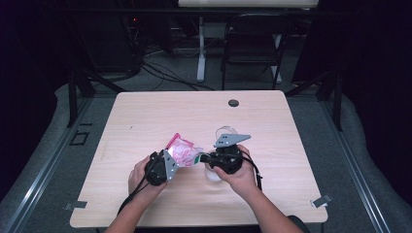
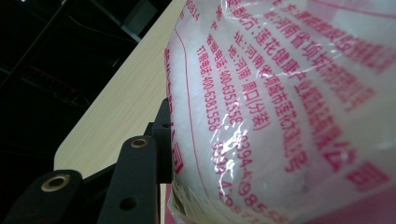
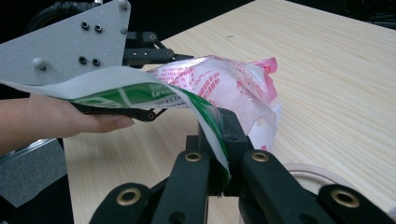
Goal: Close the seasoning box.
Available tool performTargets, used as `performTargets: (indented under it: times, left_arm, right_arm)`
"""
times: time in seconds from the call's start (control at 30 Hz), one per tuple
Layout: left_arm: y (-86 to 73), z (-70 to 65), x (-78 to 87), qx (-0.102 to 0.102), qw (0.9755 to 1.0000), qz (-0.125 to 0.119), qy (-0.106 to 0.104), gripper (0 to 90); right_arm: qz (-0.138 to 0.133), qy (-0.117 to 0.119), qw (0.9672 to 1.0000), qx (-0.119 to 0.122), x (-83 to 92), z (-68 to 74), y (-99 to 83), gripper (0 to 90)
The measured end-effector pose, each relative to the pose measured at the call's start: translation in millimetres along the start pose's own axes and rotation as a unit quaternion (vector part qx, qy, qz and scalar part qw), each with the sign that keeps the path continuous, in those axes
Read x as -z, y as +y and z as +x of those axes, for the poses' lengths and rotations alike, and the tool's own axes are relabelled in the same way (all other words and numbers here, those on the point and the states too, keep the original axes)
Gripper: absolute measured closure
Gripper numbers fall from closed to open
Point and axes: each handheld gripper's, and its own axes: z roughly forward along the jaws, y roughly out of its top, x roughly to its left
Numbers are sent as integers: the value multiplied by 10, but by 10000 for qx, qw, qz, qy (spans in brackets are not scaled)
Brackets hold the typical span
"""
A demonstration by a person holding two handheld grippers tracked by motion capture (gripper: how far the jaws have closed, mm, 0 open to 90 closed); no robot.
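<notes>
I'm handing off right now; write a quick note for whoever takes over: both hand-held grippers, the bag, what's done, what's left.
Left hand-held gripper: clamped on the body of the pink-printed bag, held above the table.
Right hand-held gripper: shut on the bag's green-and-white edge.
Clear bowl: on the table just behind the right hand.
Done: bag lifted and gripped from both sides.
Left: probably opening the bag; I can't tell whether it is torn yet.

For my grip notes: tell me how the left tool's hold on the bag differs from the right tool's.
The left tool spans the bag's full, bulging body with jaws partly apart; the right tool has its jaws shut tight on the bag's flat green-printed edge. The left tool comes from the bag's left, the right tool from its right. Both keep the same bag lifted above the table.
</notes>
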Motion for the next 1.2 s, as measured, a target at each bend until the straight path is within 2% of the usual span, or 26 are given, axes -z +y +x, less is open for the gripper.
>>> performTargets:
  times: [0.27,0.43,0.7,0.77,0.97,1.03,1.07,1.2]
  left_arm:
    - [127,9,23,-250,9995,-43,204,618]
    - [198,23,30,-456,9981,-89,394,619]
    - [304,21,-7,-683,9964,-152,478,619]
    - [334,39,-1,-841,9951,-110,511,620]
    - [396,71,3,-996,9932,-96,594,622]
    - [417,84,13,-1120,9917,-33,624,622]
    - [421,80,7,-1087,9921,-83,618,622]
    - [451,91,21,-1236,9900,-39,676,623]
  right_arm:
    - [-28,-1,10000,-58,91,-38,11,900]
    - [-57,5,9999,-87,135,-59,8,900]
    - [-33,-61,9999,-142,203,-115,-10,900]
    - [-39,-76,9999,-149,214,-125,-15,900]
    - [-24,-104,9998,-150,233,-139,-25,900]
    - [-15,-100,9998,-154,234,-144,-28,900]
    - [-13,-110,9998,-159,235,-145,-30,900]
    - [-30,-123,9998,-178,245,-151,-33,900]
